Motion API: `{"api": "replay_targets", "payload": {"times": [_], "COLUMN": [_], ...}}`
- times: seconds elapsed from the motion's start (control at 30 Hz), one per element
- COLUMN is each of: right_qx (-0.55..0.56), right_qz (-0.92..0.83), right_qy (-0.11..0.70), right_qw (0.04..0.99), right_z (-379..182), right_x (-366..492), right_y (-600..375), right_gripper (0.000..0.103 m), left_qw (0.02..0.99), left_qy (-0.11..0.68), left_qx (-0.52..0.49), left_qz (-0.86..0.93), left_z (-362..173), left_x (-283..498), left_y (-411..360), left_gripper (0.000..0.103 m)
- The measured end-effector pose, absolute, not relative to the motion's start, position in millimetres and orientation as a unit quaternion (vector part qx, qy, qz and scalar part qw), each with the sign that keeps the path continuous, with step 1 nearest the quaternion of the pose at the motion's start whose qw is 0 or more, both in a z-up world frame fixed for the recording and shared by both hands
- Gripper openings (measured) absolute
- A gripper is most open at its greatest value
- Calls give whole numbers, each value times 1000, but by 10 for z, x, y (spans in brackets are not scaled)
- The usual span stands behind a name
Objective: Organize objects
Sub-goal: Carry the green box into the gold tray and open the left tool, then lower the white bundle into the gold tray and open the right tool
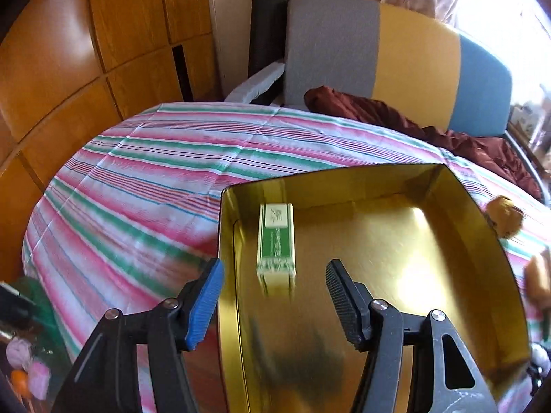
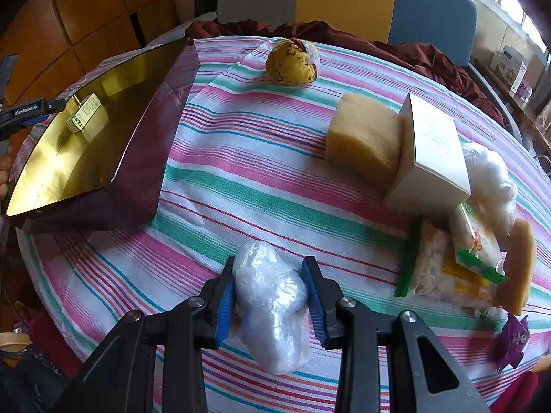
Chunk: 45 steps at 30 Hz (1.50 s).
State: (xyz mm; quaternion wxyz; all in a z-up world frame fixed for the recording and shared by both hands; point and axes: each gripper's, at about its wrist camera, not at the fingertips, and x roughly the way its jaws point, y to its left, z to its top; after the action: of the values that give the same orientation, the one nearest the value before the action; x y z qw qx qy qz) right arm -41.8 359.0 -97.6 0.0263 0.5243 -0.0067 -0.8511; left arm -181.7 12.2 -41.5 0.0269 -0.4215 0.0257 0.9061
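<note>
Lots of clutter on my right wrist view: a beige sponge block [image 2: 363, 137] pressed against a white carton [image 2: 432, 153] right of center, snack packets [image 2: 454, 261] piled lower right, and a yellow wrapped ball [image 2: 292, 62] near the top. My right gripper [image 2: 270, 296] is pinching a clear plastic-wrapped bundle [image 2: 272, 306] at bottom center, its long axis running away from the camera, over the striped tablecloth [image 2: 241, 179]. The gold tin [image 2: 86, 158] sits at the left edge. On my left wrist view, the left gripper [image 1: 272, 304] is spread wide, straddling the tin's near left wall [image 1: 225, 275]. A small green-and-white box [image 1: 275, 244] lies inside near that wall, long axis pointing away toward the far rim.
</note>
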Motion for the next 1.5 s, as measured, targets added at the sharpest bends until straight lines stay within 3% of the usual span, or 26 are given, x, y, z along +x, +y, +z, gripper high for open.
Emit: {"api": "replay_targets", "payload": {"times": [0.63,1.07,1.5], "right_qx": [501,505,457], "right_qz": [-865,-862,-881], "right_qy": [6,-37,-47], "right_qw": [2,-24,116], "right_z": [-994,-932,-86], "right_x": [-360,-349,-787], "right_y": [3508,3531,2455], "right_gripper": [37,35,36], "left_qw": [98,61,30], "left_qy": [11,20,-14], "left_qx": [-415,-371,-365], "left_qz": [905,927,930], "left_z": [-402,-278,-224], "left_x": [-429,-238,-272], "left_y": [320,163,-118], "left_gripper": [63,82,87]}}
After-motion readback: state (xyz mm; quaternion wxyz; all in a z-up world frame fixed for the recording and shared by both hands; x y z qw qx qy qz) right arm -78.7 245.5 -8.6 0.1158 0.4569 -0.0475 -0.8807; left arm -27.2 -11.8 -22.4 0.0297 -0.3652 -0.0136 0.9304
